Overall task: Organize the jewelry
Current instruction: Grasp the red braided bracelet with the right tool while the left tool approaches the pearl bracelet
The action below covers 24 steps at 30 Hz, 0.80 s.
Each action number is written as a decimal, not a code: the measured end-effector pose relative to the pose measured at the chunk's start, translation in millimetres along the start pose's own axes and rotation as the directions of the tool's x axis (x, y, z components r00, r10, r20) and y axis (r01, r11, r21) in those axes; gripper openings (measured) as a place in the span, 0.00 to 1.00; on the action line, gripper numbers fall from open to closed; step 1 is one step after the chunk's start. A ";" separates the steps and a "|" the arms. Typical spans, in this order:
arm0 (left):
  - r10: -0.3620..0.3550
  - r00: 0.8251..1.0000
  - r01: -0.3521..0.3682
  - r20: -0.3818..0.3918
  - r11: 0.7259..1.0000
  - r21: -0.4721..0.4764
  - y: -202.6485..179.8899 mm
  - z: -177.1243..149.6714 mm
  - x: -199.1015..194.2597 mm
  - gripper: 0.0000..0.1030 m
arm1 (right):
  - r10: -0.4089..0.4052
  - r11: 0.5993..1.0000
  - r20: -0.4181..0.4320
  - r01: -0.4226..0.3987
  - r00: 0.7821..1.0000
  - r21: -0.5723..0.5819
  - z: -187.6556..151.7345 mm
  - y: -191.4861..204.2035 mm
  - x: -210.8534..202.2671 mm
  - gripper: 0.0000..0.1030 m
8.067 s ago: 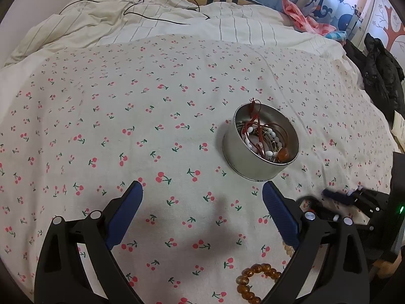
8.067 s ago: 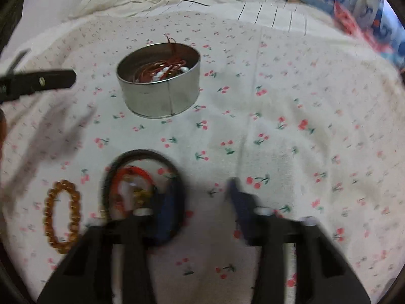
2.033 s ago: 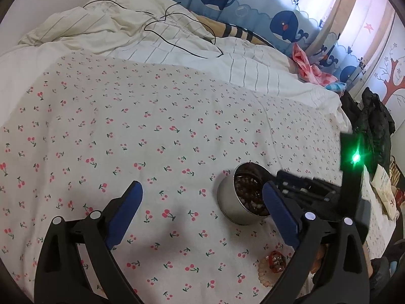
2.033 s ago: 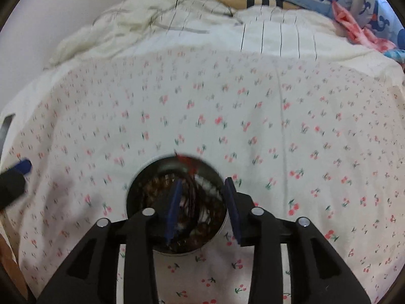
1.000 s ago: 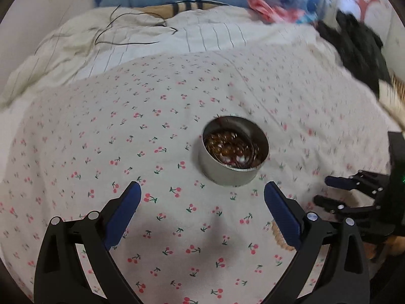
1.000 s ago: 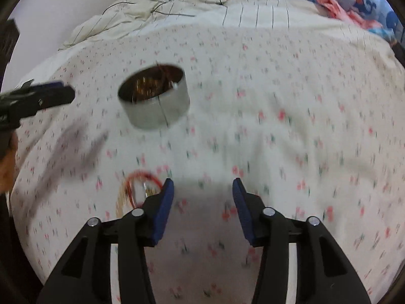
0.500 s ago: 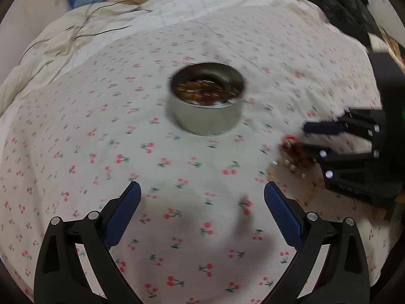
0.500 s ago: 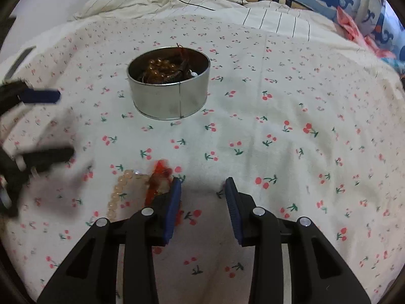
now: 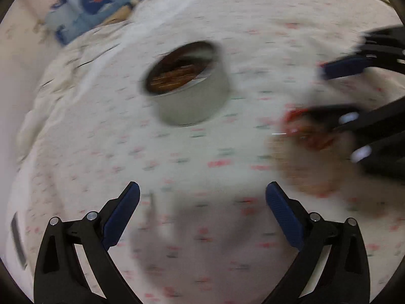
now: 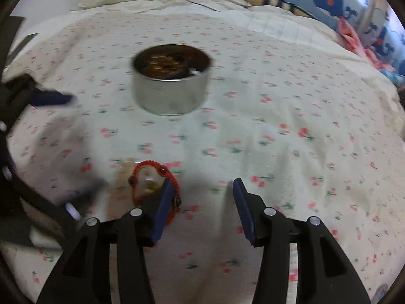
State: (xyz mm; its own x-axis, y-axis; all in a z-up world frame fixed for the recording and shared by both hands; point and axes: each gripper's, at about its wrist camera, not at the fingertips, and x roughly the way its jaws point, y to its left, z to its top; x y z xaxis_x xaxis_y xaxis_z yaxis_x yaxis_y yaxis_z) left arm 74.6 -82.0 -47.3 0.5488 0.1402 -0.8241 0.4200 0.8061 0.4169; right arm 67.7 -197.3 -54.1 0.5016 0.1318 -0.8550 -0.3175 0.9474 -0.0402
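Lower left of the right wrist view, the red cord bracelet [image 10: 154, 185] lies on the cherry-print sheet [image 10: 278, 116], apparently touching the outer side of the right gripper [image 10: 202, 192]'s left finger; its jaws, just widened, hold nothing. The left gripper [image 9: 202, 195] gapes wide, empty.

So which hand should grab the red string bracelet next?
The right one, probably. The right gripper is open and its left finger already sits against the red bracelet on the bedsheet. The left gripper hangs open over bare sheet, farther off.
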 end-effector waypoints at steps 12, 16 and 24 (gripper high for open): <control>-0.372 0.925 0.380 0.082 0.909 -0.172 28.5 7.3 -9.9 0.94 | 0.016 1.000 -0.011 -0.016 1.000 0.018 -2.0 -0.9 -0.9 0.53; -0.218 0.976 0.218 0.015 0.973 -0.073 5.0 4.4 5.2 0.94 | -0.003 0.999 -0.022 0.004 1.000 0.046 -1.3 -7.4 1.6 0.55; 0.094 0.995 -0.101 -0.045 0.975 -0.199 64.4 2.9 17.0 0.94 | 0.073 0.996 0.026 -0.075 0.997 0.055 0.7 -5.9 -7.3 0.56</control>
State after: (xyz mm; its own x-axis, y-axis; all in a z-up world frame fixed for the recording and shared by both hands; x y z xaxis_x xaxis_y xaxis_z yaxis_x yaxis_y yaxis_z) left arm 113.0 -29.3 -33.3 0.5527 0.2413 -0.7977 0.2097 0.8861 0.4133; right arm 66.5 -203.7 -47.3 0.4973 0.2084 -0.8422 -0.3095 0.9495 0.0522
